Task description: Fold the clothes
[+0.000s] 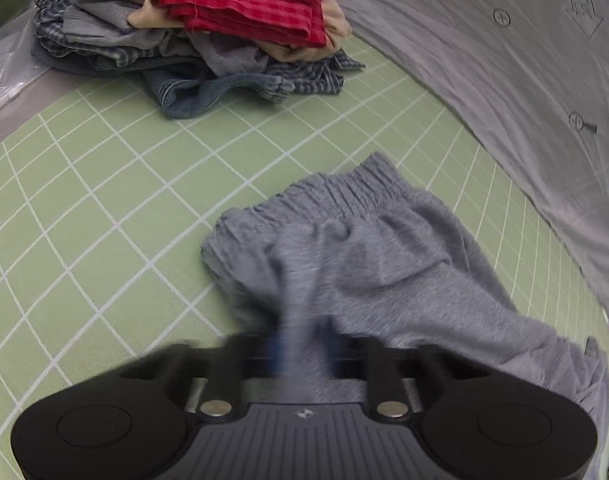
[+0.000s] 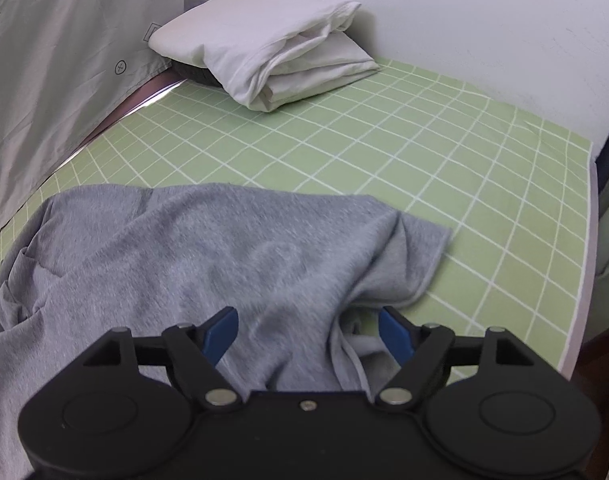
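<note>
Grey shorts [image 1: 368, 248] with an elastic waistband lie on the green grid mat [image 1: 104, 208]. My left gripper [image 1: 302, 354] is blurred by motion and shut on a bunch of the grey fabric near the waistband side. In the right wrist view the same grey shorts [image 2: 208, 248] spread across the mat [image 2: 424, 152], with one leg hem folded at the right. My right gripper [image 2: 308, 332] is open, its blue pads [image 2: 222, 330] on either side of a fabric fold just above the cloth.
A pile of unfolded clothes [image 1: 208, 36] with a red checked piece on top sits at the mat's far left. A grey sheet [image 1: 504, 64] hangs along the back. A folded white cloth [image 2: 272, 64] lies at the mat's far end near the white wall.
</note>
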